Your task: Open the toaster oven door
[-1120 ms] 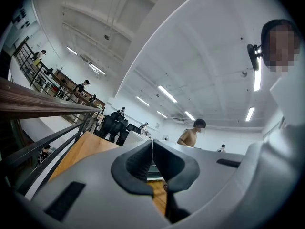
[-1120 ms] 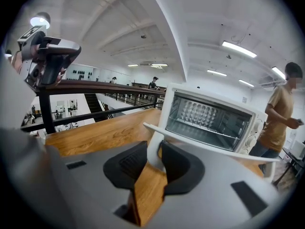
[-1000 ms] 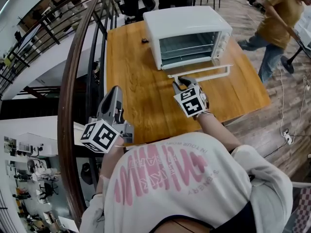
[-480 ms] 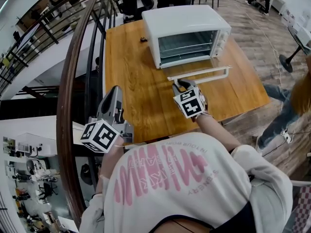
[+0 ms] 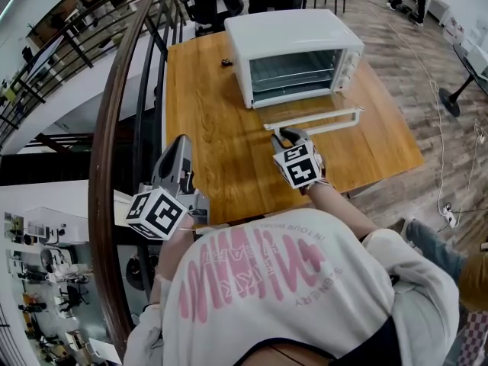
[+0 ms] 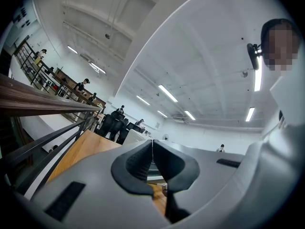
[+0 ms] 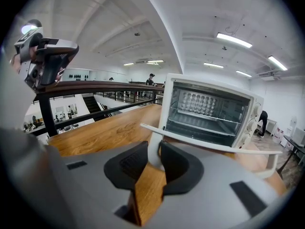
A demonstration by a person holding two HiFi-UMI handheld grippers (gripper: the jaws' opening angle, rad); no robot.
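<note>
The toaster oven (image 5: 293, 52) sits at the far end of the wooden table (image 5: 206, 128), and its door (image 5: 305, 107) already hangs folded down toward me, about level, the cavity and rack exposed. The white bar handle (image 5: 316, 117) runs along the door's front edge. The right gripper (image 5: 284, 136) has its 2 jaws clamped on the upright post at the handle's left end, pads pressing on it. I'd judge the door light and stiff, glass in a metal frame on a bottom hinge, and the handle smooth enough to slip. A hold at 1 end may twist it; the middle of the bar would pull more evenly. The oven itself looks light enough to slide. The left gripper (image 5: 179, 147) is closed on nothing, well apart beside the railing (image 5: 114, 128).
</note>
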